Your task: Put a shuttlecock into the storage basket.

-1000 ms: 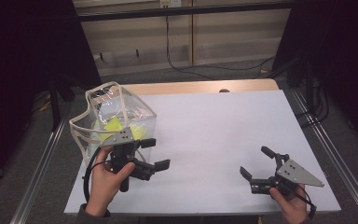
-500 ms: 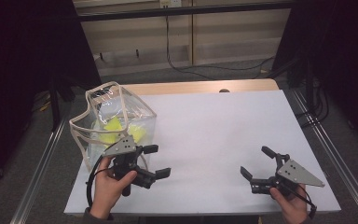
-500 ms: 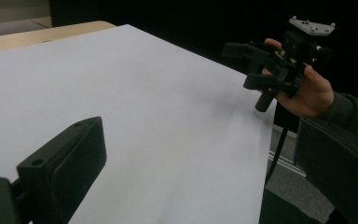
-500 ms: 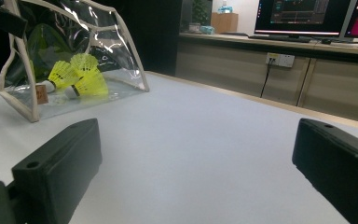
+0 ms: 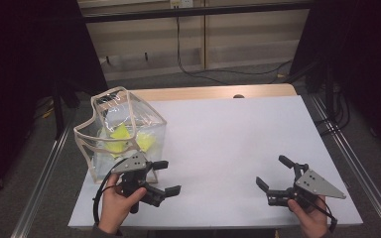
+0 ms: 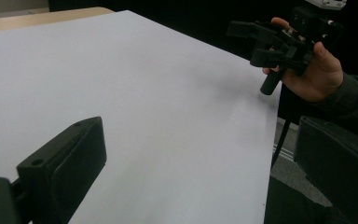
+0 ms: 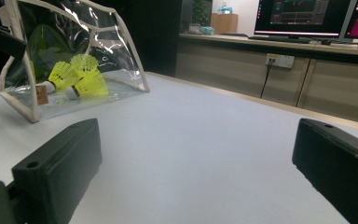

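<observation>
A clear plastic pouch [image 5: 150, 120] with beige trim stands at the left of the white table [image 5: 228, 134]; yellow shuttlecocks [image 5: 120, 139] lie inside it. My left gripper [image 5: 167, 177] sits just in front of the pouch near the table's front edge, open and empty, jaws pointing right. My right gripper [image 5: 272, 171] is at the front right, also open and empty, jaws pointing left. In the left gripper view, its jaws [image 6: 200, 154] frame bare table, with the right gripper [image 6: 270, 42] beyond. In the right gripper view, the jaws [image 7: 196, 158] face the pouch [image 7: 121, 60] and shuttlecocks [image 7: 77, 74].
A wooden strip [image 5: 213, 92] borders the table's far edge. Metal rails [image 5: 47, 173] run along both sides. Cabinets and cables [image 5: 193, 49] stand behind the table, and monitors [image 7: 303, 18] sit on a counter in the right gripper view.
My left gripper has drawn back from the pouch toward the table's near edge. The right gripper and the pouch have stayed put.
</observation>
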The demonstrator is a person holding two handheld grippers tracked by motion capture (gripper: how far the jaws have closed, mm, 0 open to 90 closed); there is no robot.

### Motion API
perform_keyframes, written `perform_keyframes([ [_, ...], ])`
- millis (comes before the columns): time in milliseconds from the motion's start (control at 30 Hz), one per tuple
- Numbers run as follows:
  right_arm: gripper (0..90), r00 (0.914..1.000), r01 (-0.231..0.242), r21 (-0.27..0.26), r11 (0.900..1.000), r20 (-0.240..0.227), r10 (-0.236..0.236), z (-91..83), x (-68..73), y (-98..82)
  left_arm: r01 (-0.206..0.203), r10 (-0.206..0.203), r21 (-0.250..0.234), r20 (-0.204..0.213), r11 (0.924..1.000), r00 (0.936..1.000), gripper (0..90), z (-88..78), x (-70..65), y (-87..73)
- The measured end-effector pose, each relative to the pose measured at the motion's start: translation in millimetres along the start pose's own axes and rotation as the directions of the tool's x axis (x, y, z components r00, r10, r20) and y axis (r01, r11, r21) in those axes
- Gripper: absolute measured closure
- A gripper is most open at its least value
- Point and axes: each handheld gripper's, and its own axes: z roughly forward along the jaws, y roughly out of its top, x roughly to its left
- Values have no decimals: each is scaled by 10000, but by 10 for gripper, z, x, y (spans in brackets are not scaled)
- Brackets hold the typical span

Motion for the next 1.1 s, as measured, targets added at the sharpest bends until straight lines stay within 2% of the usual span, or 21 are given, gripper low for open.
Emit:
perform_keyframes([
  [233, 10, 10000, 19, -43, 10000, 20, -19, -2, -4, 2, 53, -53, 2, 45, 10000, 10000, 25, 2, 13, -80],
  [333, 11, 10000, 10, -21, 10000, 12, -10, -2, -1, 0, -72, 72, 85, -11, 9999, 10000, 25, 4, 21, -113],
  [733, 11, 10000, 22, -27, 10000, 13, -22, -8, -6, 2, -91, 91, 58, -24, 9999, 10000, 25, -15, 60, -211],
  [1100, 11, 10000, 13, -34, 10000, 30, -13, -14, -9, 5, -133, 133, 17, -12, 9999, 9999, 25, -5, 65, -258],
])
